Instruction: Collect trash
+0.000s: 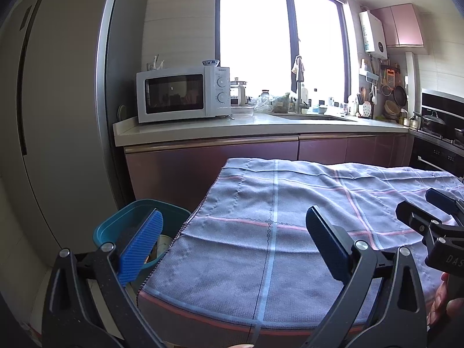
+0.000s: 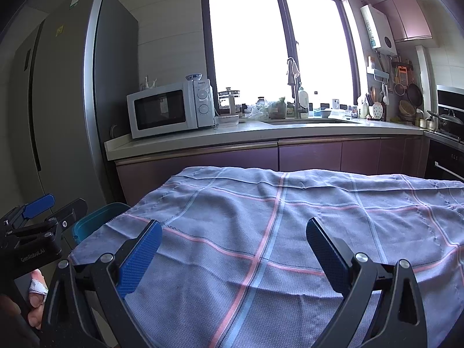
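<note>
Fingers, left: left gripper (image 1: 232,246) spread wide with nothing between the blue pads, hovering above the near left corner of the cloth; also seen from the right wrist view at the far left edge (image 2: 47,207), likewise parted.
Fingers, right: right gripper (image 2: 233,256) equally wide apart and empty, above the middle of the cloth; its tips show at the right edge of the left view.
Table: covered by a grey-blue checked cloth (image 1: 290,232) with pink and pale blue stripes, lying in soft wrinkles; no loose scrap visible on it in either view.
Trash: the only candidate is inside the teal bin (image 1: 136,217) on the floor just beside the table's left edge, where some pale, crumpled-looking contents (image 1: 162,246) show below the rim; too hidden by the left pad to tell what they are.
Handling, judged: such contents are probably light and soft, likely to crush or slip, so a gentle pinch on a bunched part would suit.
Bin grip, judged: stiff plastic, light; take it by the rim wall nearest the table.
Risk: pads catching the cloth edge and dragging it.
Backdrop: microwave (image 1: 184,94) on the kitchen worktop, well apart.
</note>
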A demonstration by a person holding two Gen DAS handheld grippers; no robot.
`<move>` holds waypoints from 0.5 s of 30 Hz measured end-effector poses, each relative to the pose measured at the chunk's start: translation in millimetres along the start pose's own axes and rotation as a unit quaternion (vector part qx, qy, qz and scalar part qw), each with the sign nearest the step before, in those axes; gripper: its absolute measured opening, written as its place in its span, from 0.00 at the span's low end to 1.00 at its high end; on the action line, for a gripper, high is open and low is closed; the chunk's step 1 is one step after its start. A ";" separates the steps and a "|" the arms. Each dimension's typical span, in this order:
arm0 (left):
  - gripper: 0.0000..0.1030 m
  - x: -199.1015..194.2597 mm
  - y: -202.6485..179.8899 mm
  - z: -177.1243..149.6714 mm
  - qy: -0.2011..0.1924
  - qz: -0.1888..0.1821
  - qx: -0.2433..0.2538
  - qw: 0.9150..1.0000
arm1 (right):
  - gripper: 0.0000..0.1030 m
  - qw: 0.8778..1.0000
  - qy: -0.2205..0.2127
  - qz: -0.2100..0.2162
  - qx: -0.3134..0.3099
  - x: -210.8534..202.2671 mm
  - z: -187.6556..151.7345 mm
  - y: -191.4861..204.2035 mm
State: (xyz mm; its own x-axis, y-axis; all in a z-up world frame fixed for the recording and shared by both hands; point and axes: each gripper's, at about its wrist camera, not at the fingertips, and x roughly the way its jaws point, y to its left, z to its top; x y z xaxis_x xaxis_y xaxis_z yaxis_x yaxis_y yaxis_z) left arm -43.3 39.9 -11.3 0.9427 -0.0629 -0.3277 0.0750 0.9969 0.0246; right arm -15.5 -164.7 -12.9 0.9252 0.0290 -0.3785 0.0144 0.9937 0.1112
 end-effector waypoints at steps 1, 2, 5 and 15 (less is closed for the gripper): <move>0.94 0.0 -0.3 -0.3 0.000 -0.001 0.000 1.000 | 0.93 1.000 0.000 0.000 0.001 0.1 -0.1 -0.2; 0.94 0.0 -0.6 -0.8 0.000 -0.001 0.000 1.000 | 0.93 1.000 0.001 0.001 0.002 0.3 -0.1 -0.4; 0.94 0.0 -1.2 -0.7 0.000 -0.002 0.002 1.000 | 0.93 1.000 0.001 0.000 0.002 1.2 0.0 -1.0; 0.94 2.0 -3.7 -2.9 0.003 -0.001 0.002 1.000 | 0.93 1.000 0.000 -0.002 0.006 1.9 -1.5 -2.1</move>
State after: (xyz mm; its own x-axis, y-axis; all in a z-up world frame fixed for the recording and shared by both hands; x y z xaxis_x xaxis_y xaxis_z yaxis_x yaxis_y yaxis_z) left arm -42.6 36.2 -14.7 0.9404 -0.0653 -0.3338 0.0787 0.9965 0.0266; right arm -14.4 -166.5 -15.2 0.9249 0.0256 -0.3793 0.0221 0.9924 0.1210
